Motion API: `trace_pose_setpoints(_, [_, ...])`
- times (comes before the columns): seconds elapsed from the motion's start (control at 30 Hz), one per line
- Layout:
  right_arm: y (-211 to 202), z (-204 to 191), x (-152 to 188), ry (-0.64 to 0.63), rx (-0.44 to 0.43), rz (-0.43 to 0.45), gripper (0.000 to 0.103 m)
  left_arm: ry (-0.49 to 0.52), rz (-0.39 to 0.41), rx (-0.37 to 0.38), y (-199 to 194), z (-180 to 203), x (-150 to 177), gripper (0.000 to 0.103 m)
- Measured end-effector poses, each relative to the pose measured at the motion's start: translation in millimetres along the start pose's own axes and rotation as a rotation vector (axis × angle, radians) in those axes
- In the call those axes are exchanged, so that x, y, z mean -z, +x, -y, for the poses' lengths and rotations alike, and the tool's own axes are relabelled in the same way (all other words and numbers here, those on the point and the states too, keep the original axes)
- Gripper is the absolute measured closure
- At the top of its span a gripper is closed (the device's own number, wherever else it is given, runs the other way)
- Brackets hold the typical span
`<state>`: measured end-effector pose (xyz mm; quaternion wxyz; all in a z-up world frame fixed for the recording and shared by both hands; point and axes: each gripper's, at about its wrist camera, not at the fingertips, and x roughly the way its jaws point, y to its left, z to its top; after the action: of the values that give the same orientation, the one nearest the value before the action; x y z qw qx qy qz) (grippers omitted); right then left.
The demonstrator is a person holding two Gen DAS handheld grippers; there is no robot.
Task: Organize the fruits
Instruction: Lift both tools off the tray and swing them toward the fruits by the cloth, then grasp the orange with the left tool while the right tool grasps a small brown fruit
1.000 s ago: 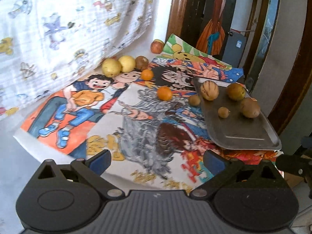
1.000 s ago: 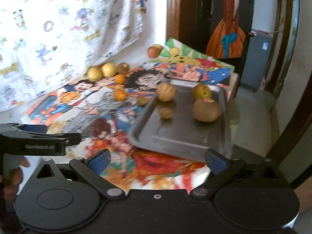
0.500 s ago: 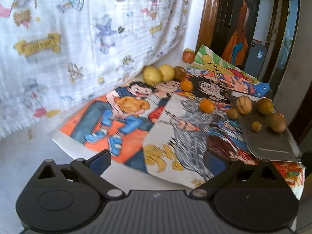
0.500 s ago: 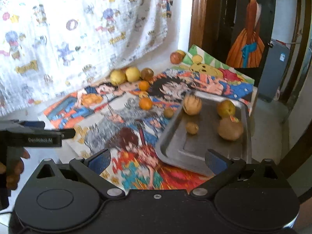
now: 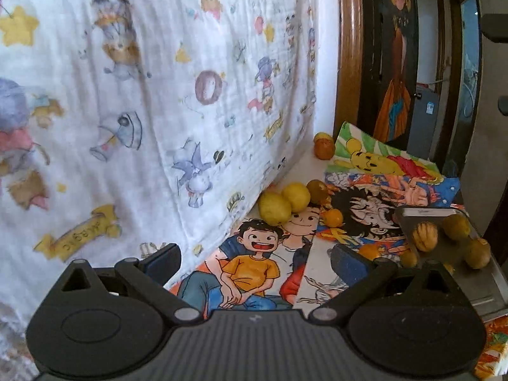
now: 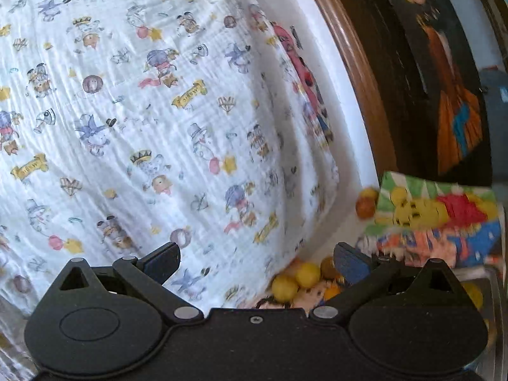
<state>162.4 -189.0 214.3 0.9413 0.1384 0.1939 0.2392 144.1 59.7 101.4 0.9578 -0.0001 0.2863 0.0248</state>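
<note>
In the left wrist view my left gripper [image 5: 255,255] is open and empty above a cartoon poster [image 5: 254,263]. Two yellow fruits [image 5: 274,208] and a brownish one [image 5: 317,190] lie by the cloth, a small orange [image 5: 333,217] just in front. A grey metal tray [image 5: 485,285] at the right holds several brownish fruits, among them a ridged one [image 5: 424,236]. Another orange [image 5: 370,250] peeks past my right finger. A reddish fruit [image 5: 324,149] sits far back. My right gripper [image 6: 255,258] is open and empty, tilted up at the cloth, with the yellow fruits [image 6: 285,287] low in view.
A white cloth with cartoon prints [image 5: 143,95] hangs along the left and fills most of the right wrist view. A wooden door frame [image 5: 347,47] and a dark door with a painted figure [image 5: 397,79] stand behind. A bear poster [image 5: 377,158] lies at the far end.
Both grippers have swung left and up toward the cloth. The tray has slid to the right edge of the left view and almost out of the right view. Both stay open.
</note>
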Motion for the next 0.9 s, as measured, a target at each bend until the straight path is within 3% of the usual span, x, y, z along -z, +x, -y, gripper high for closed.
trace_pose_setpoints(0.1, [18, 22, 9, -0.002, -0.003, -0.023, 0.0, 0.007, -0.025, 0.009, 19, 0, 3, 0.0])
trace_pose_setpoints(0.37, [61, 77, 66, -0.051, 0.165, -0.226, 0.0, 0.065, -0.079, 0.093, 74, 22, 11, 0.0])
trace_pose_setpoints(0.6, [79, 100, 116, -0.371, 0.243, -0.333, 0.001, 0.185, -0.098, 0.161, 118, 55, 13, 0.0])
trace_pose_setpoints(0.9, [105, 106, 140, -0.581, 0.213, -0.416, 0.014, 0.339, -0.086, 0.285, 156, 85, 12, 0.0])
